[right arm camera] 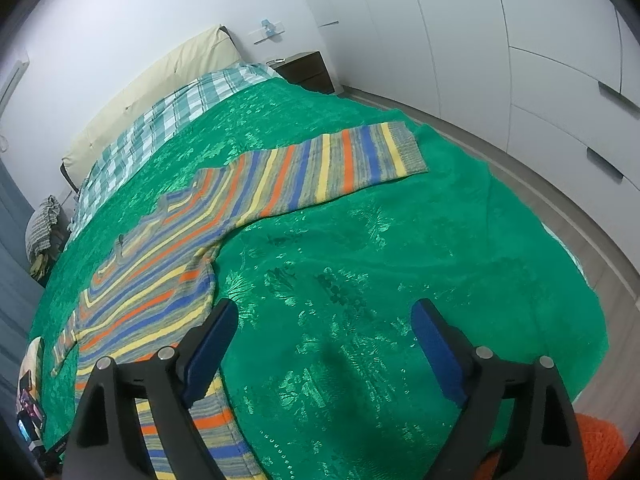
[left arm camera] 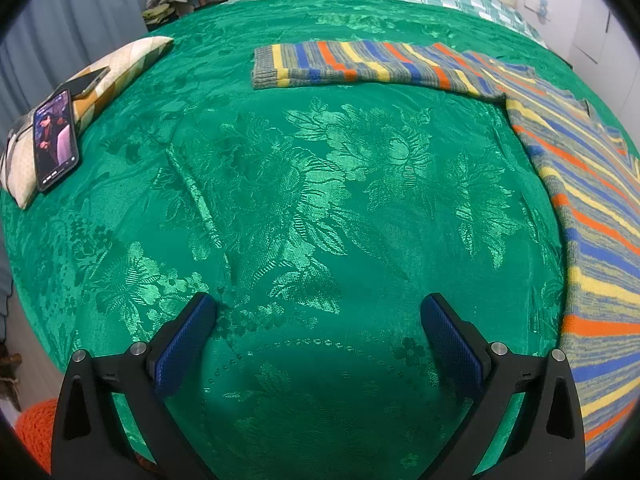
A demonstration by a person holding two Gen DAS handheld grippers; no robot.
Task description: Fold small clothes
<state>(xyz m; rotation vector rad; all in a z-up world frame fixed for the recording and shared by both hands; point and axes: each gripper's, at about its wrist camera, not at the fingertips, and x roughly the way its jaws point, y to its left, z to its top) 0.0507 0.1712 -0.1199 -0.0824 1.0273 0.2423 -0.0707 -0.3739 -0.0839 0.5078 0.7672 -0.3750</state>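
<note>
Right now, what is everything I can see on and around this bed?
striped sweater: one, blue, orange, yellow and grey stripes, spread flat on the bedspread, both sleeves out to the sides
green bedspread: one, shiny green with a flower pattern, covers the bed
checked sheet: one, green and white, at the head of the bed
headboard: one, cream, against the wall
small cushion: one, cream and tan patchwork, at the bed's edge
phone: one, dark with a lit screen, leaning on the cushion
bedside table: one, dark brown, beside the bed
wardrobe: white doors, along the wall
left tool: one, black with blue pads, open, empty, above the bedspread
right tool: one, same colours, open, empty
</note>
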